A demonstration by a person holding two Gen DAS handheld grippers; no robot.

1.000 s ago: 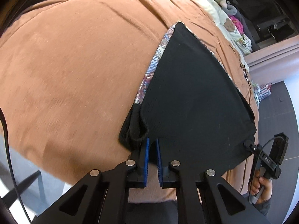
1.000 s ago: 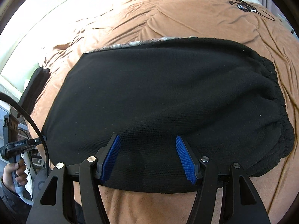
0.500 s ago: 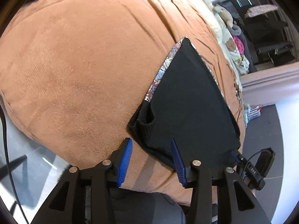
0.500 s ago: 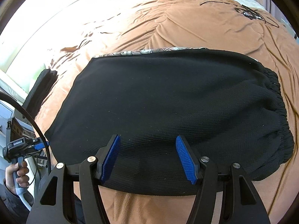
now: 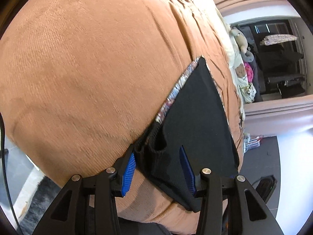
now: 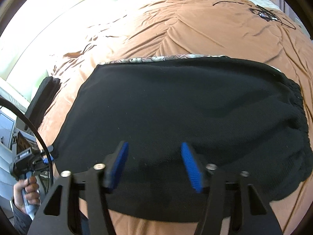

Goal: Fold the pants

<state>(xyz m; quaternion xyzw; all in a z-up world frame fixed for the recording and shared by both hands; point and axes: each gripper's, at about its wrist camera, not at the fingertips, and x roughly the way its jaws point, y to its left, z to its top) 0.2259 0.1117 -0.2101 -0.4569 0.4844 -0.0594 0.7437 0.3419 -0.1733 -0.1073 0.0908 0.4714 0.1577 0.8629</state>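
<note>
Now my left gripper (image 5: 158,169) stands parted around the cuff corner of the black knit pants (image 6: 176,117), released flat on the brown plush bedspread (image 5: 88,68); my right gripper (image 6: 154,166), jaws just narrowing yet apart, hovers over the folded edge, presumably checking it lies square.

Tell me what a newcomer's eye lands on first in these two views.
The black pants dominate, lying folded flat on the brown blanket, with a patterned fabric edge peeking out along their far side. In the foreground the right tongs stand open over the near edge of the pants, blue pads apart. The left tongs stand open around a dark corner of the pants.
</note>
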